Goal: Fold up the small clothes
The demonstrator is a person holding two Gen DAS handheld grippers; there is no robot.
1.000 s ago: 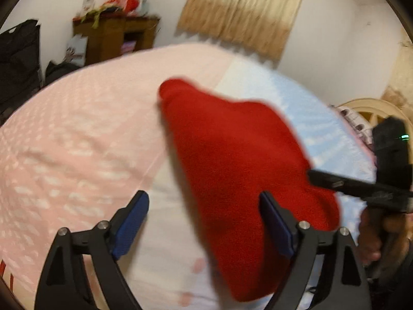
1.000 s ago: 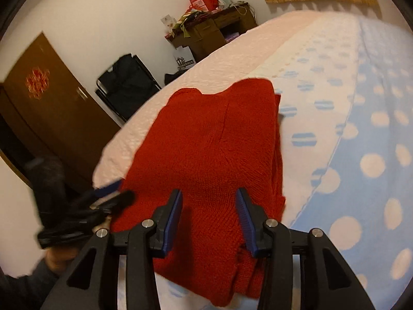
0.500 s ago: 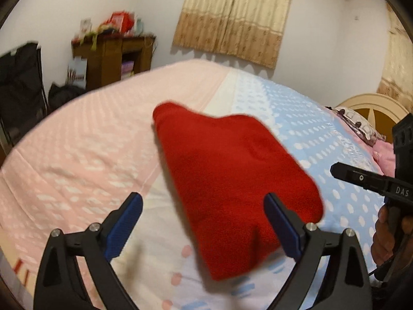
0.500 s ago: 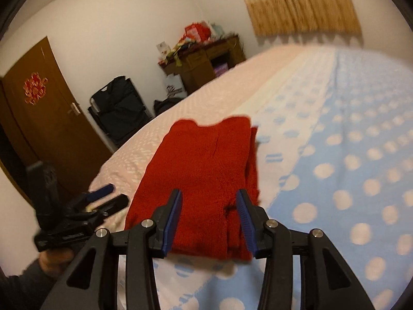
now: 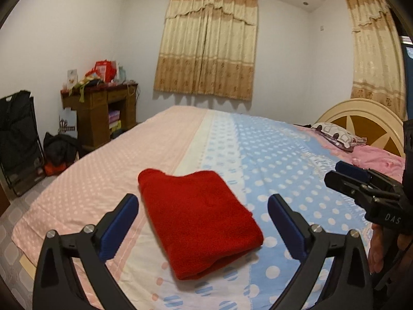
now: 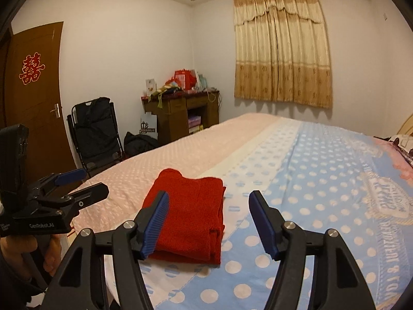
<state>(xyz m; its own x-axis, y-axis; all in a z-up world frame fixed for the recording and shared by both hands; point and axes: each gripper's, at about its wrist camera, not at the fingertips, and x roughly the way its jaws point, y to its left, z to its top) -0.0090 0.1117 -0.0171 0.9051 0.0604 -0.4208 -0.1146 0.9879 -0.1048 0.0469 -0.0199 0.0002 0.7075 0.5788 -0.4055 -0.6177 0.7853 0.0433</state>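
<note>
A red knitted garment (image 5: 198,219) lies folded into a compact rectangle on the bed near its front edge; it also shows in the right wrist view (image 6: 191,219). My left gripper (image 5: 202,222) is open and empty, held back above the garment, apart from it. My right gripper (image 6: 209,222) is open and empty, also raised behind the garment. The right gripper shows at the right in the left wrist view (image 5: 361,186). The left gripper shows at the left in the right wrist view (image 6: 69,188).
The bed sheet (image 5: 284,155) is pink on the left and blue with white dots on the right. A headboard (image 5: 361,118) and pillows (image 5: 335,134) are at the far right. A cluttered wooden desk (image 5: 100,113), a black folding chair (image 6: 95,131) and a door (image 6: 33,98) stand beyond the bed's left side.
Both grippers have pulled up and back from the garment, which now looks smaller and lies still on the bed. The right gripper has opened wider.
</note>
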